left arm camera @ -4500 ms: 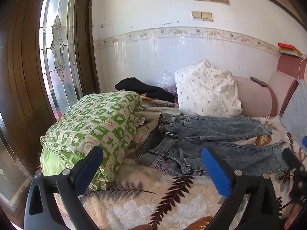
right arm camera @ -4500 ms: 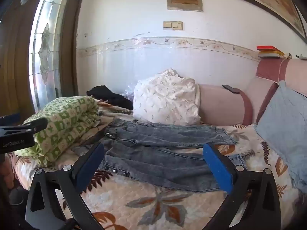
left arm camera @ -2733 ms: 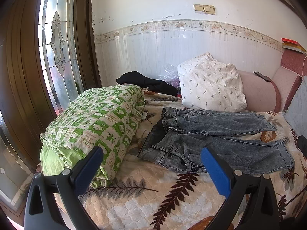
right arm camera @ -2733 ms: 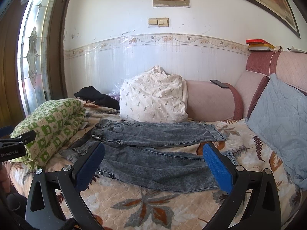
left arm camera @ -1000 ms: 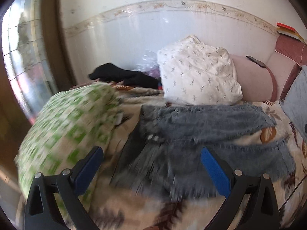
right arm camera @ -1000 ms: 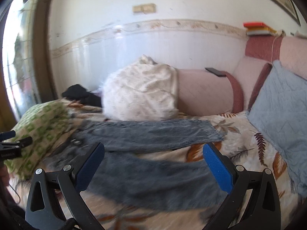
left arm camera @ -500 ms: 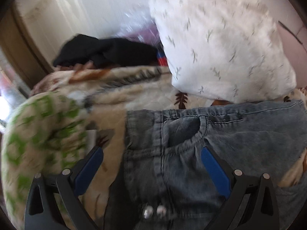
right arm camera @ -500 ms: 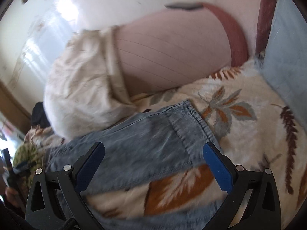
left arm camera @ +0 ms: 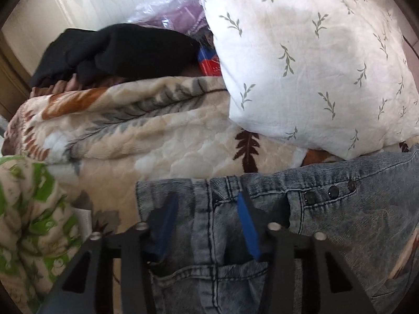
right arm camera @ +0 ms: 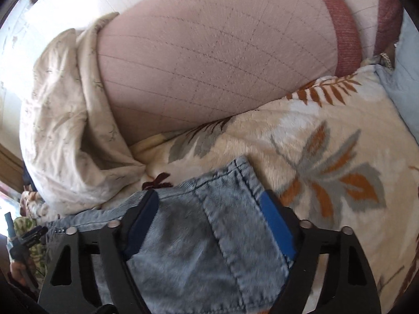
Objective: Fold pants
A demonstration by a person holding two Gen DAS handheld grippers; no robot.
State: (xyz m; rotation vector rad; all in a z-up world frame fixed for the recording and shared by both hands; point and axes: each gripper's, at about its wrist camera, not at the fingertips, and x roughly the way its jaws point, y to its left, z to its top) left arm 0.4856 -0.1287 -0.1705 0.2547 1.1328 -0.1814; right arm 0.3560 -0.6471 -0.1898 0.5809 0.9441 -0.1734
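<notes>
Left wrist view: your left gripper [left arm camera: 207, 225] fingers have just been closing around the jeans [left arm camera: 340, 225] waistband, your right gripper [right arm camera: 209, 225] likewise around the hem, neither pinched yet; next, finish both grips, then lift.

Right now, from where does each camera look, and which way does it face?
Left wrist: on the left tool, facing steeply down at the jeans waistband; its closing blue fingers straddle denim.
Right wrist: on the right tool, facing down at a jeans leg hem; its fingers, also closing, straddle the cuff.
Shared: jeans, leaf blanket, white pillow.
</notes>
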